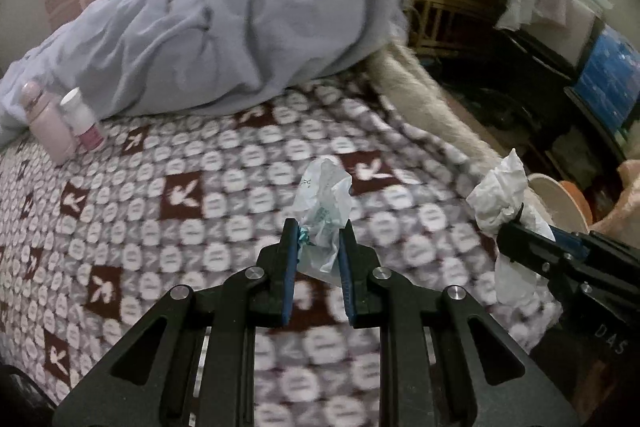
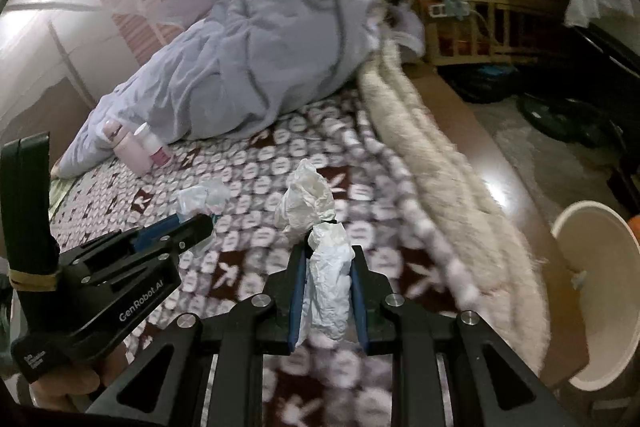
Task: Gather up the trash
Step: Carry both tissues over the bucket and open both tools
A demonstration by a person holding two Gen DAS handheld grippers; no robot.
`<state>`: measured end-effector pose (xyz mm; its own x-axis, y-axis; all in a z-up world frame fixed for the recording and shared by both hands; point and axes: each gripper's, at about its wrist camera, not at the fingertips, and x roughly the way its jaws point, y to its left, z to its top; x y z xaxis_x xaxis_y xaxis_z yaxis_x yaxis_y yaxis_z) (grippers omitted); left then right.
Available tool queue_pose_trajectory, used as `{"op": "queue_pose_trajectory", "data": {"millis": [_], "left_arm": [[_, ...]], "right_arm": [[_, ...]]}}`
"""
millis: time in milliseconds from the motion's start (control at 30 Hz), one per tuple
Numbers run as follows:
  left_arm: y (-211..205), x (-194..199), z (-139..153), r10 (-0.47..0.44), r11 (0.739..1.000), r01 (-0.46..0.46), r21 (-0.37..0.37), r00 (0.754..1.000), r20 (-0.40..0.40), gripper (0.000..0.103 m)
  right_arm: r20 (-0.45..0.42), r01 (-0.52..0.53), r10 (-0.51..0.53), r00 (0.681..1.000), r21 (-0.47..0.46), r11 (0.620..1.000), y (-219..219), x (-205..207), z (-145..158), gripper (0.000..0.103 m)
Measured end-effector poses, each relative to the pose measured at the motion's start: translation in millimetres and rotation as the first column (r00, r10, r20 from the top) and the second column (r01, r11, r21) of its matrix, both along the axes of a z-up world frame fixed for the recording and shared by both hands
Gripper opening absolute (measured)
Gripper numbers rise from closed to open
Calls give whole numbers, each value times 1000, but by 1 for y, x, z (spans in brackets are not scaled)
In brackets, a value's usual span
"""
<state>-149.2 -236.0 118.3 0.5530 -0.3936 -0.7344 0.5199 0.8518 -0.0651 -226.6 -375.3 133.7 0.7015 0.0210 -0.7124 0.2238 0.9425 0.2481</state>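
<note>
Two scraps of trash are up off the bed: a crumpled plastic wrapper [image 1: 322, 211] with teal print, pinched between the nearly closed fingers of the left gripper [image 1: 318, 239], and a wad of white tissue [image 2: 320, 247], clamped the same way in the right gripper [image 2: 329, 265]. Both look weightless, soft and crushable, so a squeeze across the bunched middle should hold; the slick wrapper seems likelier to slip. They hang above the patterned blanket [image 1: 160, 227], near its right edge and fleecy border [image 2: 440, 167]. A pale round bin [image 2: 596, 267] stands on the floor beyond. Two bottles [image 1: 64, 123] rest by the rumpled duvet [image 1: 240, 27].
</note>
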Motion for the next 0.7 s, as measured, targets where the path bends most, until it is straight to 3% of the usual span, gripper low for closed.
{"op": "queue_pose_trajectory", "data": {"millis": [700], "left_arm": [[-112, -53, 12, -214, 977, 213, 19, 977, 28, 16]], "right_arm": [[10, 236, -236, 972, 19, 972, -98, -87, 4, 20]]}}
